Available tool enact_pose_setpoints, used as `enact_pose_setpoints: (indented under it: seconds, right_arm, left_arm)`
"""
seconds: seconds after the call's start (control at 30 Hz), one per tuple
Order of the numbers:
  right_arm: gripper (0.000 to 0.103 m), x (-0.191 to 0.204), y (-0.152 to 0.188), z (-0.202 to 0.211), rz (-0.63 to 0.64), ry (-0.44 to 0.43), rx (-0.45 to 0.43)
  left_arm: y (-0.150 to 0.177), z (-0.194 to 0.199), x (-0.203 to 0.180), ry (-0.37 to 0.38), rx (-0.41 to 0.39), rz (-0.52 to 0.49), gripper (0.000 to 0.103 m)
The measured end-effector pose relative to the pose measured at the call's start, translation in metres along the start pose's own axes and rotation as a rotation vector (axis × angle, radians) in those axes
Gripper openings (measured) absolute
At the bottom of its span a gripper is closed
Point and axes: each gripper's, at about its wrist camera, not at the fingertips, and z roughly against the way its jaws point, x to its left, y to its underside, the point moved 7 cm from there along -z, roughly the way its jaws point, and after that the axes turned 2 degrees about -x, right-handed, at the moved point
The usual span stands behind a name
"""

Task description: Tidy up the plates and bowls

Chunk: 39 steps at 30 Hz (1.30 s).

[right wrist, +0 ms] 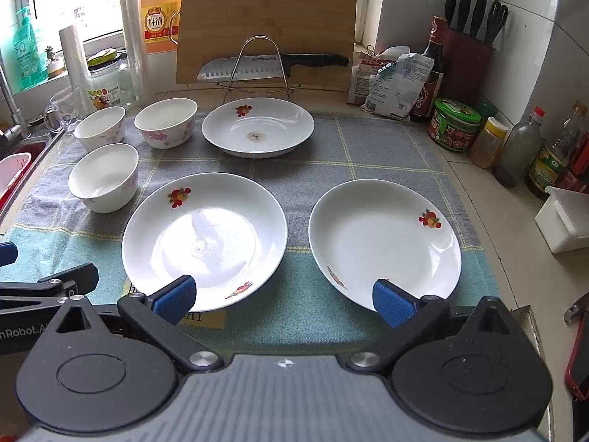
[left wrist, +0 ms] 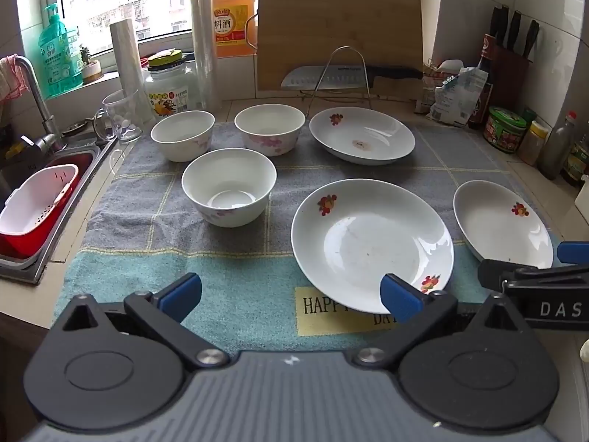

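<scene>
Grippers (left wrist: 291,293) (right wrist: 285,300) wide open, empty.

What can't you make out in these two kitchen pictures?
- Mat lettering: left view, the near plate and the fingers cover part.
- Near rim of the right-hand plate: right view, behind the fingers.
- Sink: both views, cut off by the left edge.
- Condiment jar label: too small.

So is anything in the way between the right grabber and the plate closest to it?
Nothing visible is. The right gripper is open, and the near right plate lies just ahead of it on the towel, its rim by one blue fingertip. Only bare cloth lies between.
</scene>
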Motion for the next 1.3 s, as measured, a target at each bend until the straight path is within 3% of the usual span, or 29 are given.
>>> enact_pose_setpoints:
  seconds: [1.3]
  right_arm:
    - [0.103, -0.0037, -0.0041, -0.0007, -0.007, -0.011, -0.002]
  left_arm:
    - [-0.0030, 0.0022, -0.0018, 0.003, 0.008, 0.012, 0.102]
